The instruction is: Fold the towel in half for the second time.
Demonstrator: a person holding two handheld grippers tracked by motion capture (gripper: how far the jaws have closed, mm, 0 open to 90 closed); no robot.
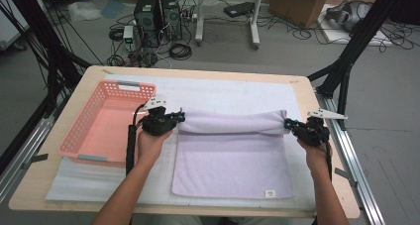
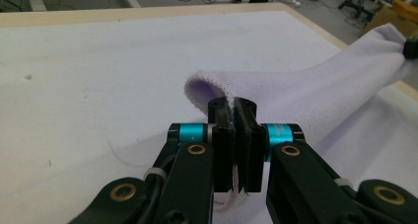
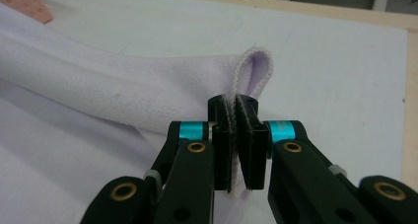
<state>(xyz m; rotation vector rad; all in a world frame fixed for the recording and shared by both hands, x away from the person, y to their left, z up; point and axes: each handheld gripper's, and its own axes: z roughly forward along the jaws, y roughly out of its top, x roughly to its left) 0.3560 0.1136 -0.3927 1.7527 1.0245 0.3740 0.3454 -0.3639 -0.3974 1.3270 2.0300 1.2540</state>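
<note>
A pale lilac towel (image 1: pixel 233 160) lies on the white mat, its far edge lifted and folding over toward the person. My left gripper (image 1: pixel 179 117) is shut on the towel's far left corner. In the left gripper view the towel (image 2: pixel 315 95) loops just beyond the left gripper (image 2: pixel 236 108), whose jaws pinch the hem. My right gripper (image 1: pixel 288 124) is shut on the far right corner. In the right gripper view the right gripper (image 3: pixel 235 105) clamps the towel's (image 3: pixel 123 91) hem, a loop of edge standing above the jaws. The raised edge sags between both grippers.
A pink plastic basket (image 1: pixel 79 136) stands to the left on the white mat (image 1: pixel 223 88), close to the left hand. The wooden table edge (image 1: pixel 317 103) runs along the right. Computers, cables and boxes sit on the floor beyond the table.
</note>
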